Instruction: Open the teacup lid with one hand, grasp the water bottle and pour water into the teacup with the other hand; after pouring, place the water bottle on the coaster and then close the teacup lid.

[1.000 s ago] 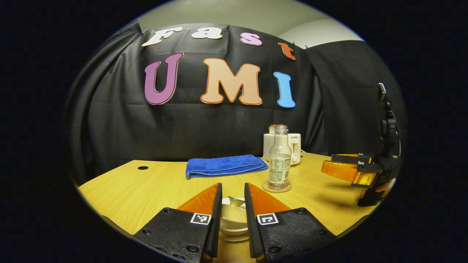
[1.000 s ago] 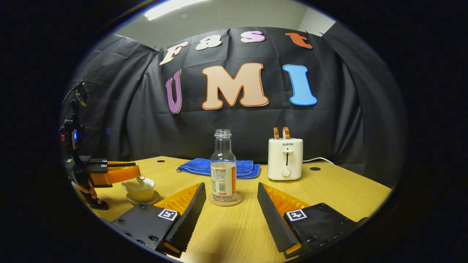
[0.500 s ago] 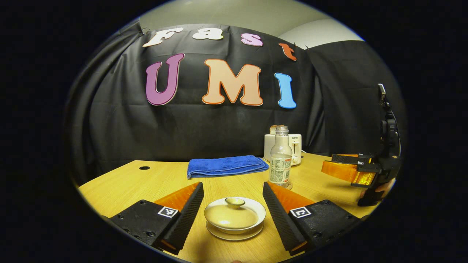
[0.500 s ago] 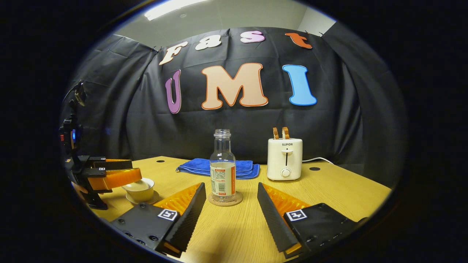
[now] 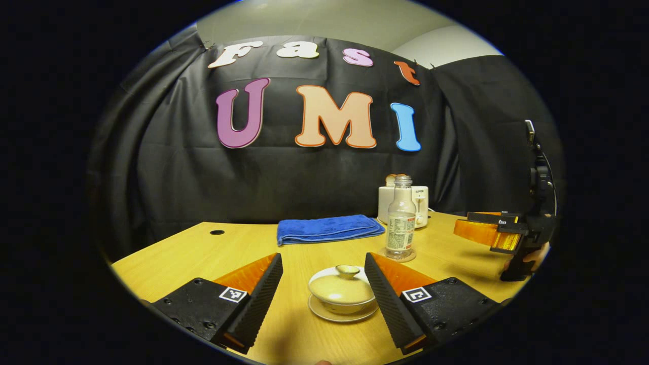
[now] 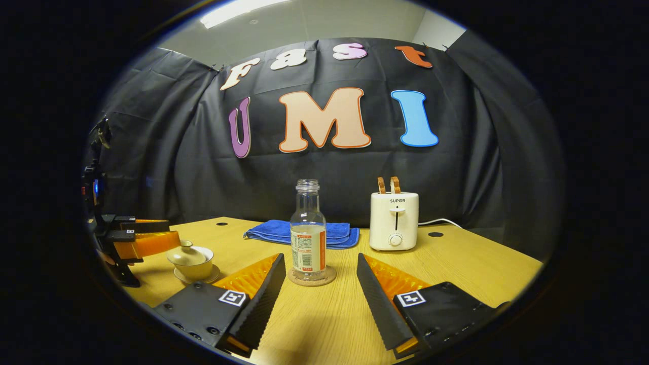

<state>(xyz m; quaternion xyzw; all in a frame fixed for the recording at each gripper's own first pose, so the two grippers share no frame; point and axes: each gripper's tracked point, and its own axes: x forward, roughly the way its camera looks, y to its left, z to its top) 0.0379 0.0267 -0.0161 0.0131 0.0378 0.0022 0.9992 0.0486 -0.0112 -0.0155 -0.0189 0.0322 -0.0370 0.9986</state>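
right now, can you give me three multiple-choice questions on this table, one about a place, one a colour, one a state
1. Where does the water bottle stand?
A. on the coaster
B. on the towel
C. on the toaster

2. What colour is the folded towel?
A. red
B. blue
C. white

3. How is the teacup?
A. lid off, beside it
B. lid held in the air
C. lid on, cup on its saucer

Answers:
1. A: in the right gripper view the bottle's base sits on the round coaster.
2. B: the towel by the booth wall is blue in both views.
3. C: the lid covers the cup, and the left hand-held gripper stands open, its fingers on either side and clear of it.
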